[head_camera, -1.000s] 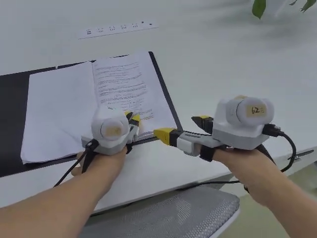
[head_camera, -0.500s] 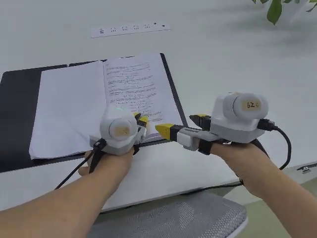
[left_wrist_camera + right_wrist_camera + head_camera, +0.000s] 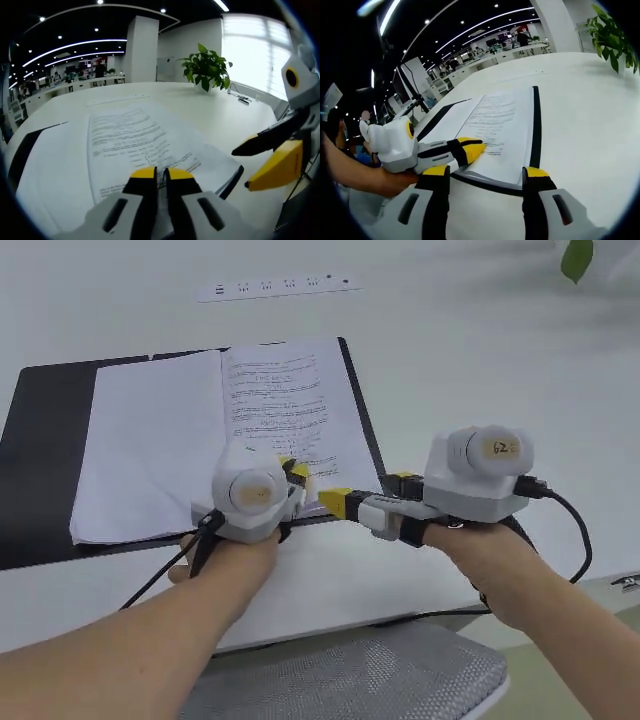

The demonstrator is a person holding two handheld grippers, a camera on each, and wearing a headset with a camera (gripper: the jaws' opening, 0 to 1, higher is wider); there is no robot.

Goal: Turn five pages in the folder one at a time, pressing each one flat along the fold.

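The black folder (image 3: pixel 48 430) lies open on the white table. A blank page (image 3: pixel 150 450) is on its left and a printed page (image 3: pixel 285 405) on its right. My left gripper (image 3: pixel 298 472) is shut, its yellow tips low over the printed page's (image 3: pixel 135 135) near part; nothing shows between the jaws of the left gripper (image 3: pixel 160 175). My right gripper (image 3: pixel 370 490) is open at the folder's near right corner, pointing left. In the right gripper view the right gripper (image 3: pixel 485 175) has its jaws either side of the folder's black edge (image 3: pixel 535 125), and the left gripper (image 3: pixel 472 148) rests on the page.
A power strip (image 3: pixel 275 285) is set in the table (image 3: pixel 480 370) beyond the folder. A potted plant (image 3: pixel 207 70) stands at the far right. A grey mesh chair (image 3: pixel 350 680) sits below the table's near edge. Cables trail from both grippers.
The head view has shifted, so the folder sits further right in the picture. The right gripper has edged left toward the folder's near right corner. The left gripper stays on the printed page.
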